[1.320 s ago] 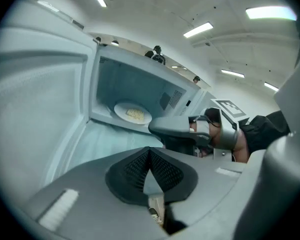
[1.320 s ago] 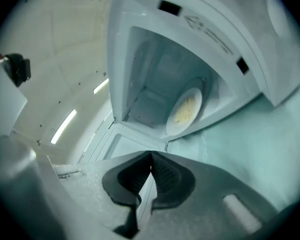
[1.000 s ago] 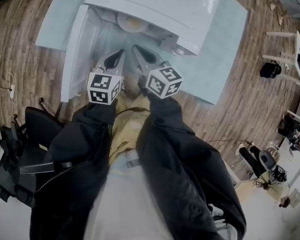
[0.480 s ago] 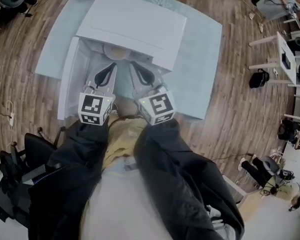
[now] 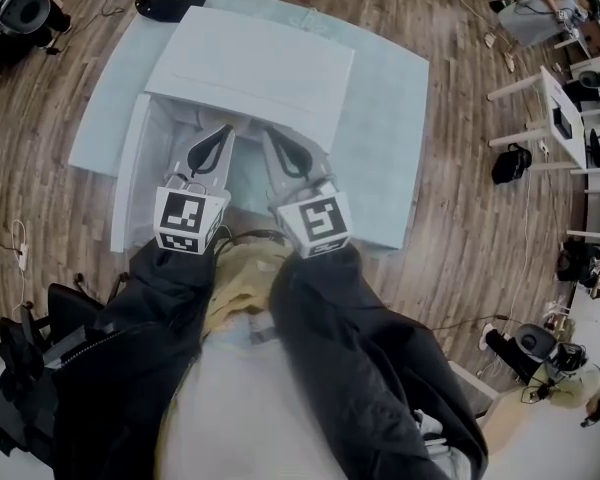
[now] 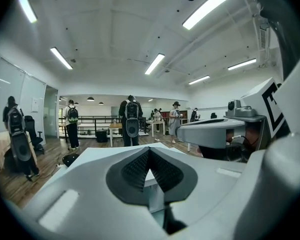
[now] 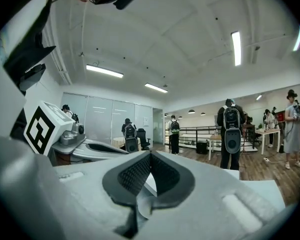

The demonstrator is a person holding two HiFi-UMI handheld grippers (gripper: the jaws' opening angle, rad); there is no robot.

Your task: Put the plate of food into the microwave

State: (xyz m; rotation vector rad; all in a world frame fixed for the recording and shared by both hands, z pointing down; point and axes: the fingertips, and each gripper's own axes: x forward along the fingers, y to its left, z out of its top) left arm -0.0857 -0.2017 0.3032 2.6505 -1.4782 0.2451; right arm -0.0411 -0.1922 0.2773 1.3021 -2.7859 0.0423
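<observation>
Pale-blue table (image 5: pixel 390 118), bearing a white microwave (image 5: pixel 250 68), stands on wood-plank flooring (image 5: pixel 480 258).

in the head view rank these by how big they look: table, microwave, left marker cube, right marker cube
1. table
2. microwave
3. left marker cube and right marker cube: these look alike, so no ranking. Both sit nearer the camera, so they look bigger than they are.
</observation>
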